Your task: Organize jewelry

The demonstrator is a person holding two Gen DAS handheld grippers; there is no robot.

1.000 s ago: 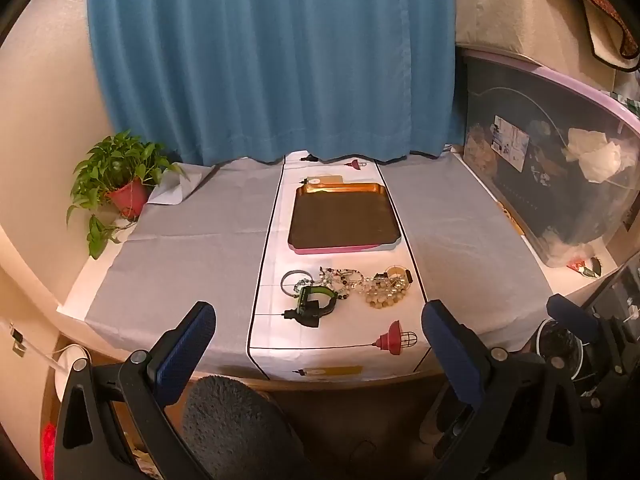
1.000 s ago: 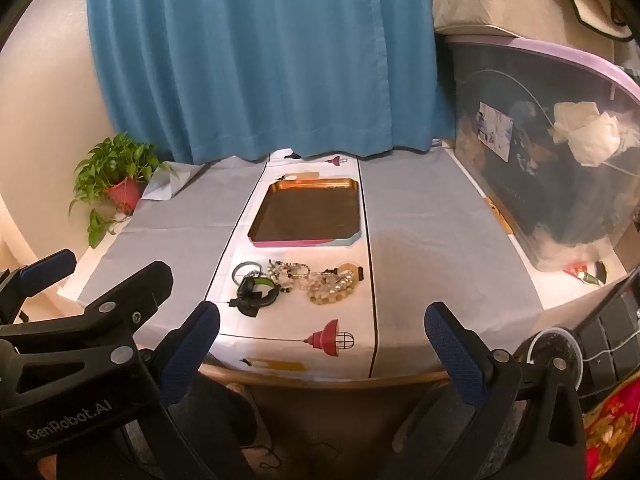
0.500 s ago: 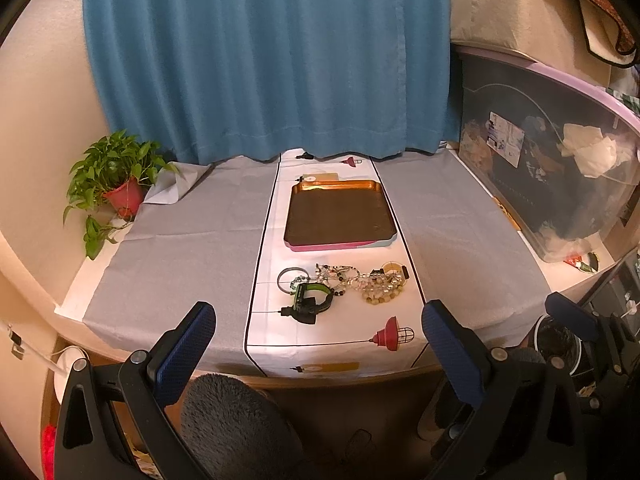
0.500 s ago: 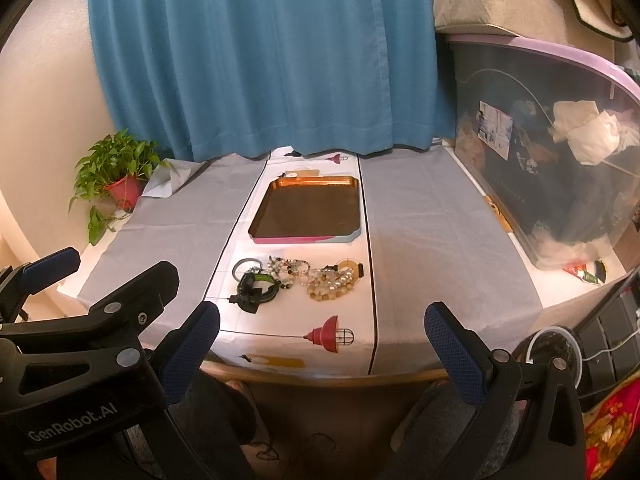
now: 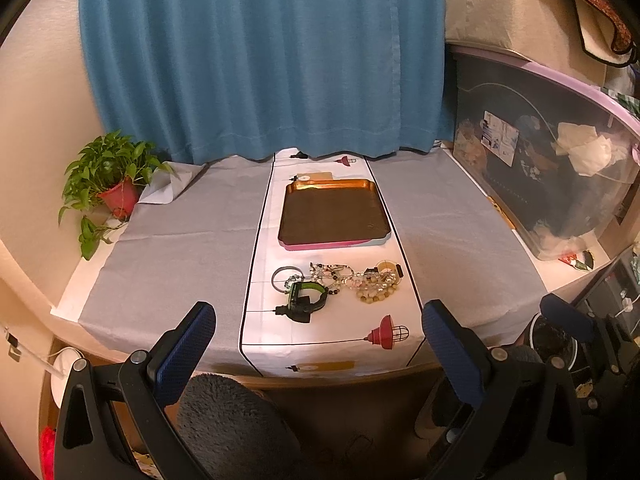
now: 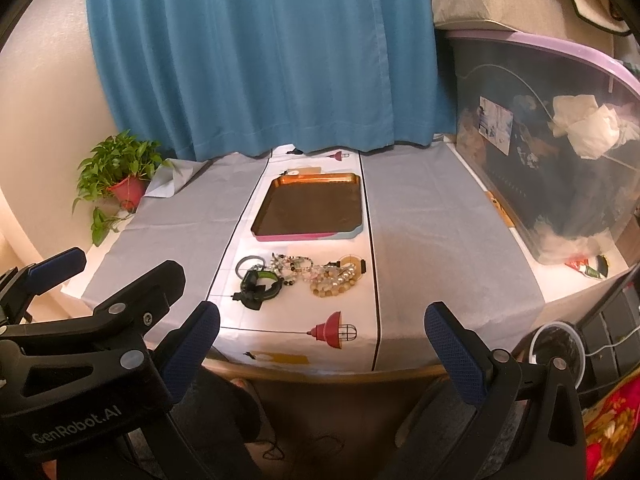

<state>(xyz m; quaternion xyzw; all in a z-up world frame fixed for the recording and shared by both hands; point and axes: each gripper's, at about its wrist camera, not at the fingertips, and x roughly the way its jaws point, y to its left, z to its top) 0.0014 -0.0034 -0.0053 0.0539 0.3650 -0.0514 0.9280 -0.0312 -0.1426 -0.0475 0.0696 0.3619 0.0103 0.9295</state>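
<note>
A pile of jewelry [image 5: 352,280] lies on the white table runner: beaded bracelets, a grey bangle [image 5: 285,277] and a black-and-green watch [image 5: 306,299]. It also shows in the right wrist view [image 6: 320,276]. Behind it sits a dark tray [image 5: 334,216] with an orange and pink rim, also in the right wrist view [image 6: 310,206]. My left gripper [image 5: 318,352] is open and empty, held before the table's front edge. My right gripper [image 6: 322,354] is open and empty, beside the left one [image 6: 100,340].
A potted plant [image 5: 108,188] stands at the table's back left. A large clear storage bin [image 5: 552,168] fills the right side. A blue curtain [image 5: 260,56] hangs behind. Grey cloth [image 5: 172,248] covers the table on both sides of the runner.
Both grippers have drawn back slightly from the table and risen a little. The jewelry and tray have not moved.
</note>
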